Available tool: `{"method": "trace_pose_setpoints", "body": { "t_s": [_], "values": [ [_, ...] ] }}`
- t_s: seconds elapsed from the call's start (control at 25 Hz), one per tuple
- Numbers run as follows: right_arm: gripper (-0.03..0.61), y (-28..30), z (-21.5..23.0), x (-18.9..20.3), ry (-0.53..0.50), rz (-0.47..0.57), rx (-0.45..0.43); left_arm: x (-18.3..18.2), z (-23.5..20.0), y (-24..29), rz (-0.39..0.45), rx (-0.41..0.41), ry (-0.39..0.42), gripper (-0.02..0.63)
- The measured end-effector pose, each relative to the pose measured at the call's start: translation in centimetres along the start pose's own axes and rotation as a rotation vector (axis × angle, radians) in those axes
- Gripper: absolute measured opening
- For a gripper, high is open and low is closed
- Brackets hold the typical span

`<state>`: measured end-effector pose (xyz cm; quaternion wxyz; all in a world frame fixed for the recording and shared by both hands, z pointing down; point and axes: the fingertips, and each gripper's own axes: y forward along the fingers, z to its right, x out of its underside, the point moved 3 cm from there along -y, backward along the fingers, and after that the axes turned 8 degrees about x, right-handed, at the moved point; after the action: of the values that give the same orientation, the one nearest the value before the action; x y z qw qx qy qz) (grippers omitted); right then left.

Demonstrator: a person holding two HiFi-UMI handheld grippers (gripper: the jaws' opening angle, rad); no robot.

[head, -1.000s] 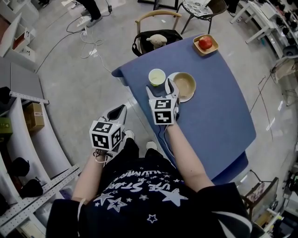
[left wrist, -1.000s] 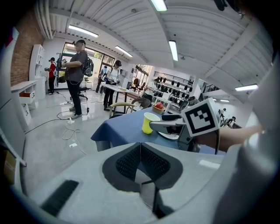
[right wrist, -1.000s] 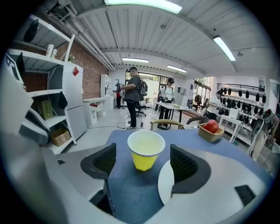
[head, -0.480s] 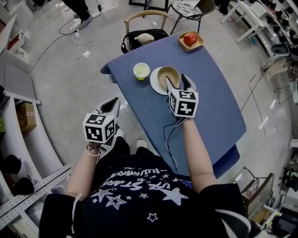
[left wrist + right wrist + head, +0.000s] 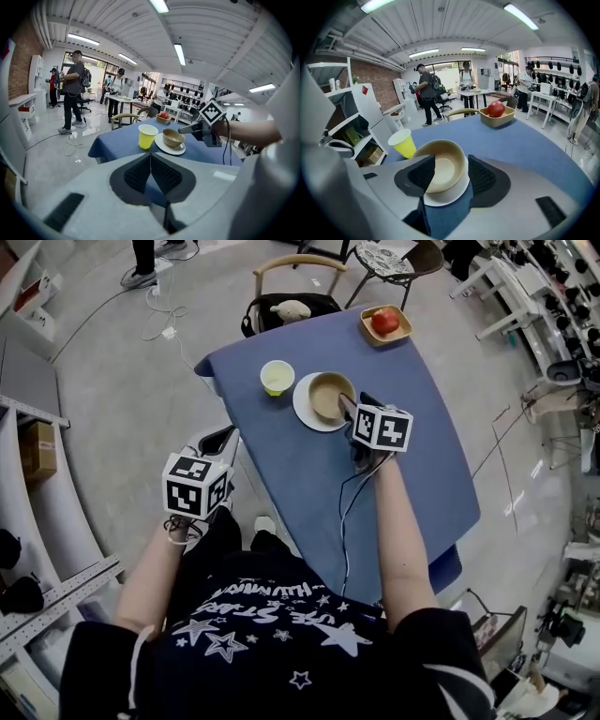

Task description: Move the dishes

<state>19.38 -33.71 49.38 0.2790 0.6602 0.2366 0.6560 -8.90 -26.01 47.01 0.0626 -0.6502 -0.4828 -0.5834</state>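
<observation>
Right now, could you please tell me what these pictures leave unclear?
- Right gripper view: the right gripper has just been closing, the bowl wall between its jaws; one jaw hides the bowl's near rim.
- Head view: the gripper covers the plate at its right edge.
- Cup contents: too small in head view, side-on in left gripper view.
</observation>
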Motion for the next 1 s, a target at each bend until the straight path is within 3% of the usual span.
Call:
{"method": "trace_pose_setpoints", "body": {
  "t_s": [0.36,0.44,0.52,0.6,1.0],
  "values": [
    [0.185,2.7,0.1,1.2,-0.026,-0.08,-0.005,0.7,-0.2,1.0,-0.017,-0.013,-0.029,0.02],
    [0.144,2.9,0.4,1.3,-0.009,-0.083,0.009,0.8,-0.2,1.2,-0.021,-0.012,-0.031,0.02],
    [0.06,2.9,0.7,1.3,0.007,-0.078,0.028,1.0,-0.3,1.3,-0.028,-0.011,-0.037,0.02],
    [0.038,2.9,0.8,1.1,0.015,-0.071,0.021,1.0,-0.4,1.5,-0.034,-0.008,-0.04,0.02],
    [0.021,2.4,0.9,-3.3,0.117,-0.001,-0.077,0.0,-2.1,2.1,-0.027,-0.011,-0.049,0.02]
  ]
}}
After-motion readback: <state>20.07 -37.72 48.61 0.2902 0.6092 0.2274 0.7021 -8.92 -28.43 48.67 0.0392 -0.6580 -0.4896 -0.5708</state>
